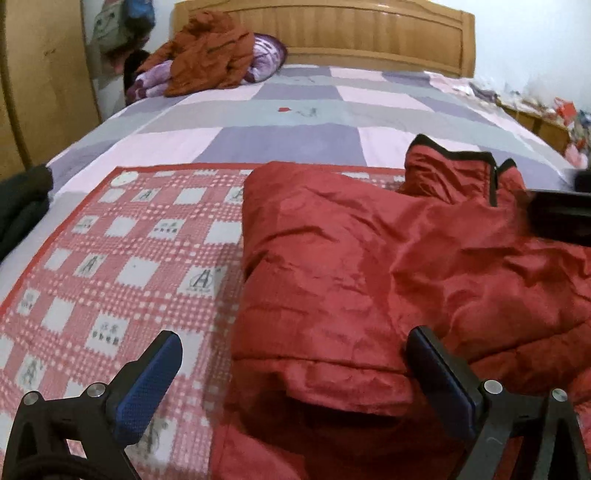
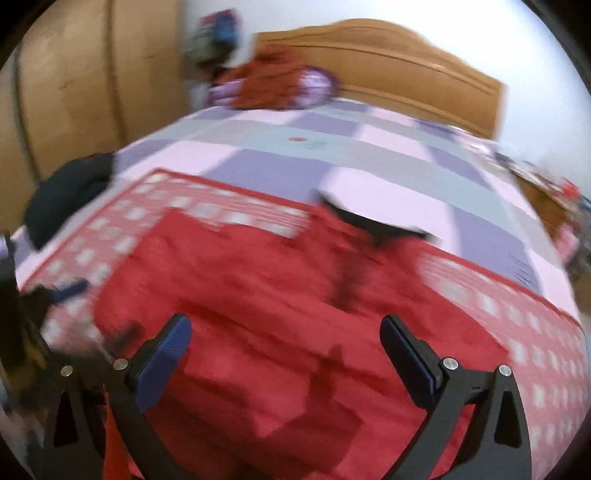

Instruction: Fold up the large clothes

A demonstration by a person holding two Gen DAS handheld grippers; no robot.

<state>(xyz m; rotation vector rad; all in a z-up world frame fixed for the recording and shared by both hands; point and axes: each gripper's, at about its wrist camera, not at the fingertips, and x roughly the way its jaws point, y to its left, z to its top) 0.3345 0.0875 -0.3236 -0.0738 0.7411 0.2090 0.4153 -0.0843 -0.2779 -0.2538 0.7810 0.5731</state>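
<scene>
red jacket (image 1: 388, 266) lies partly folded on checked cloth (image 1: 122, 251) over bed (image 1: 280, 133), collar toward headboard (image 1: 332, 33). left gripper (image 1: 291, 376) jaws released, spread wide over jacket's left edge, nothing clamped. right gripper (image 2: 284, 354) jaws released above jacket, view blurred. orange garment (image 1: 210, 51) near headboard, dark clothes (image 1: 22, 203) at left bed edge.
</scene>
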